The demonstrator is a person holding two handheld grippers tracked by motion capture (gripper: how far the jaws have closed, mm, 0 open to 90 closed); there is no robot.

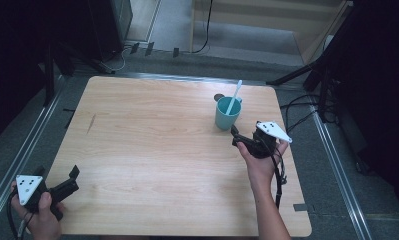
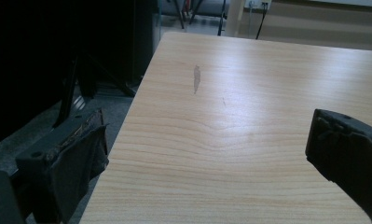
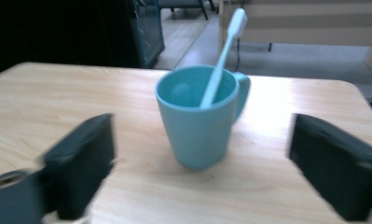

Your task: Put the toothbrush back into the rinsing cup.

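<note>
A teal cup (image 1: 226, 114) stands upright on the far right part of the wooden table (image 1: 157, 150), its handle turned away from me. A pale toothbrush (image 1: 233, 97) leans in it, head up. My right gripper (image 1: 235, 136) is open just in front of the cup. In the right gripper view the cup (image 3: 197, 121) and the toothbrush (image 3: 223, 51) sit between and beyond the spread jaws of the right gripper (image 3: 202, 130), which do not touch the cup. My left gripper (image 1: 57, 172) is open at the table's near left corner; in the left gripper view the left gripper (image 2: 207, 140) holds nothing.
A dark streak (image 2: 196, 78) marks the wood on the left side. Metal rails (image 1: 29, 145) run along both sides of the table. Tripod legs and cables (image 1: 307, 107) lie on the floor at the right, dark stands (image 1: 52, 65) at the left.
</note>
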